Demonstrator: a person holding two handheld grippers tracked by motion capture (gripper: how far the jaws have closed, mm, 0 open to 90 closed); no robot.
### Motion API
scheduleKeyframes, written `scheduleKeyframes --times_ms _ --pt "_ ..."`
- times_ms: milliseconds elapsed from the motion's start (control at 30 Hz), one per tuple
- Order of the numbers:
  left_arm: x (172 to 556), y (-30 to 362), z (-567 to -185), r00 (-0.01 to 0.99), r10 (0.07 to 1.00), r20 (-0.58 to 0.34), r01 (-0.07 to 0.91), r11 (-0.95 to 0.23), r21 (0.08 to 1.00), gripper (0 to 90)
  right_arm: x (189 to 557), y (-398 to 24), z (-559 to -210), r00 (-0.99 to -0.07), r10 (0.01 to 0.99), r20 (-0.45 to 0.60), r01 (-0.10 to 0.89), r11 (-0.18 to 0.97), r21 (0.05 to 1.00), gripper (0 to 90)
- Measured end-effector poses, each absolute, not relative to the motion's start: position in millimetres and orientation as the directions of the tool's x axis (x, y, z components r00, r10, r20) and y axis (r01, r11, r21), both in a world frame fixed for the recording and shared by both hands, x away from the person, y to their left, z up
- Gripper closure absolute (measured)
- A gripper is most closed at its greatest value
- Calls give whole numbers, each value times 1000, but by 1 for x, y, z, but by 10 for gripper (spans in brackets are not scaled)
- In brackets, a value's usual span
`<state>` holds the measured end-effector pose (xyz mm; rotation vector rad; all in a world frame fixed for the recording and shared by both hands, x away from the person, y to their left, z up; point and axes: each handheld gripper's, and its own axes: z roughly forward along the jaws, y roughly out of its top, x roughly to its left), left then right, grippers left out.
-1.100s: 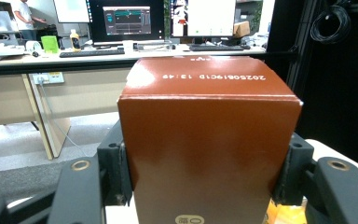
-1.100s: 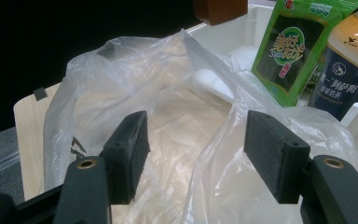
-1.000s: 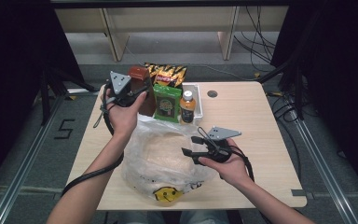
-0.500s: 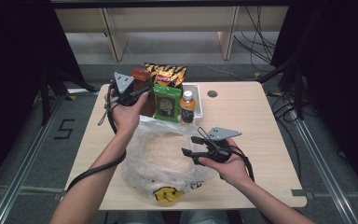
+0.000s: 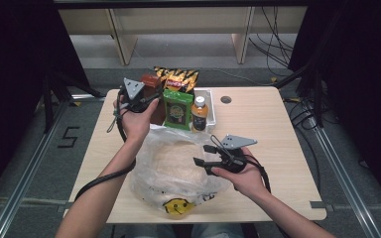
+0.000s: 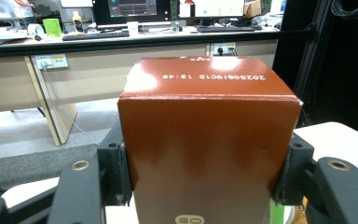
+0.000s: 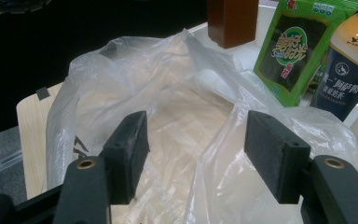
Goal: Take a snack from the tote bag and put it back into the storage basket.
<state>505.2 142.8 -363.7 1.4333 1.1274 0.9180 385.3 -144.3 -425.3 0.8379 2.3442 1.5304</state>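
My left gripper (image 5: 146, 99) is clamped on the brown box (image 6: 205, 149), pads pressed flat on both of its side faces in the left gripper view, box upright, printed date code on its top face. From the high view the box (image 5: 151, 91) sits at the far left of the row of snacks, just beside the green snack pack (image 5: 177, 109), with the small bottle (image 5: 199, 113) to that pack's right in the white tray (image 5: 212, 101) and the orange-black chip bag (image 5: 178, 78) behind them. Can't tell if the box is lifted or resting on the table (image 5: 278, 129). My right gripper (image 5: 204, 154) has its jaws wide apart, nothing between the pads; it hovers over the open mouth of the clear plastic bag (image 5: 173, 168), which lies near the table's front edge, smiley print at its near end. In the right gripper view the bag (image 7: 168, 116) lies past my spread fingers (image 7: 128, 149), not touching them as far as I can see.
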Motion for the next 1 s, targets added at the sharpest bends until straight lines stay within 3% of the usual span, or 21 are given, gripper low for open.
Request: scheduleKeyframes --times_ms 1000 --pt "518 145 -390 223 975 -23 208 -25 978 369 384 -141 -428 -812 569 132 347 289 892 399"
